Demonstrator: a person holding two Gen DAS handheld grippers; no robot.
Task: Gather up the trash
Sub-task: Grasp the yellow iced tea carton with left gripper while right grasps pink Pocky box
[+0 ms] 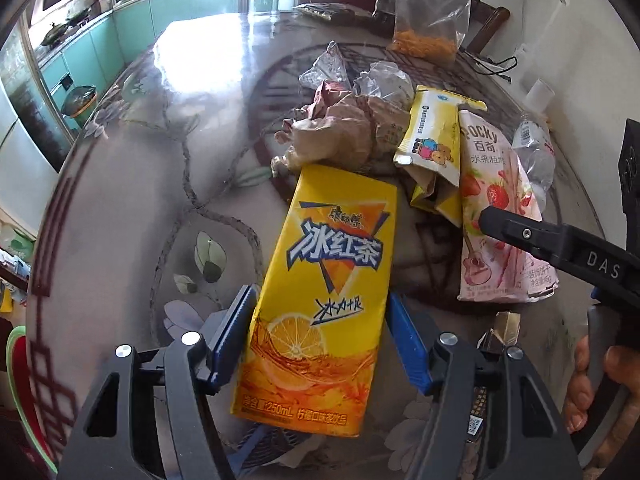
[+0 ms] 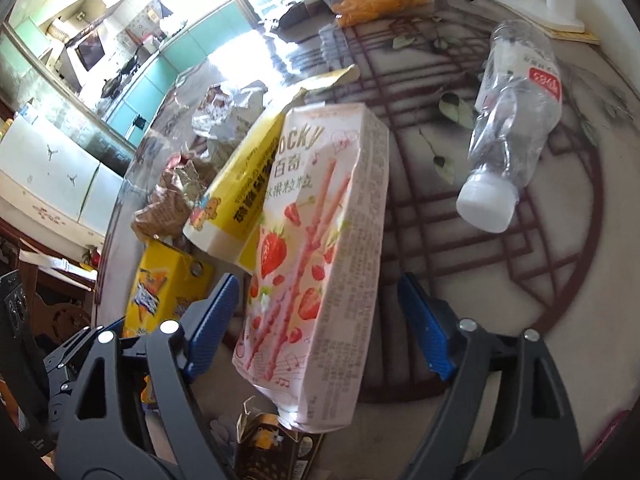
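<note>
Glass table (image 1: 140, 200): tea carton (image 1: 320, 288) between left gripper (image 1: 320, 344) pads.

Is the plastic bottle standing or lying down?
Lying down: the plastic bottle rests on its side on the table, white cap on.

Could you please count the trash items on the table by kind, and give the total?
Paper drink cartons: 1, the yellow iced tea carton
Snack boxes: 2, the pink Pocky box and the yellow box
Plastic bottles: 1, the clear bottle
Crumpled wrappers: at least 2, the brown wrapper and the clear wrapper
Total: at least 6
</note>
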